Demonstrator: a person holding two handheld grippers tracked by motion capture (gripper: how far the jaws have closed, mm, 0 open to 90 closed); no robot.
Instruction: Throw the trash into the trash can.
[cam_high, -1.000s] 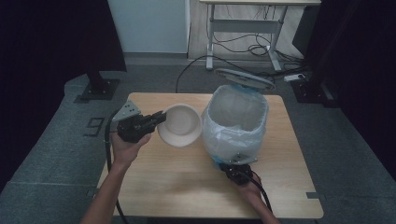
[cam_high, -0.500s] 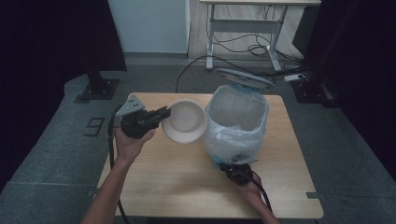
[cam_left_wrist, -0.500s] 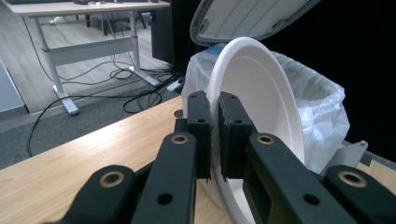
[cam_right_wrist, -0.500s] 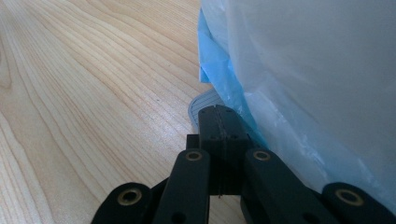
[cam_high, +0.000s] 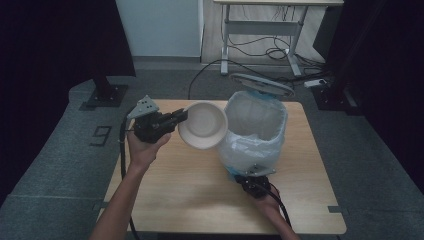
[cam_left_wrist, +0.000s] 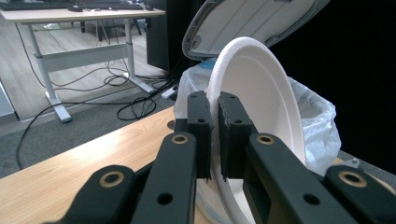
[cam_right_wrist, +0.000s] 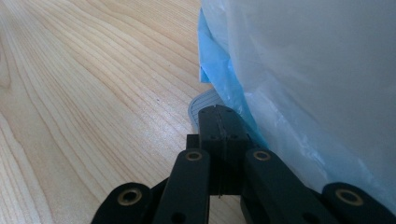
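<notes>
On the wood table (cam_high: 200, 190), my left gripper (cam_high: 181, 117) pinches the bowl (cam_high: 202, 125) rim; bin (cam_high: 256, 130) lies just right, lid up. Right gripper (cam_high: 250, 177), closed, presses its pedal (cam_right_wrist: 201, 105).

This looks like a lab or test room. A small wood table (cam_high: 200, 185) sits on grey carpet (cam_high: 60, 165). At 12 o'clock stands a desk (cam_high: 280, 5) with loose cables (cam_high: 250, 47). Black curtains (cam_high: 55, 40) hang at 10 and 2.

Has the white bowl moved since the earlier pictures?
Yes. The bowl, clamped in the left gripper, has moved right toward the bin, which has not shifted, and its rim now nearly meets the bin's bag.
</notes>
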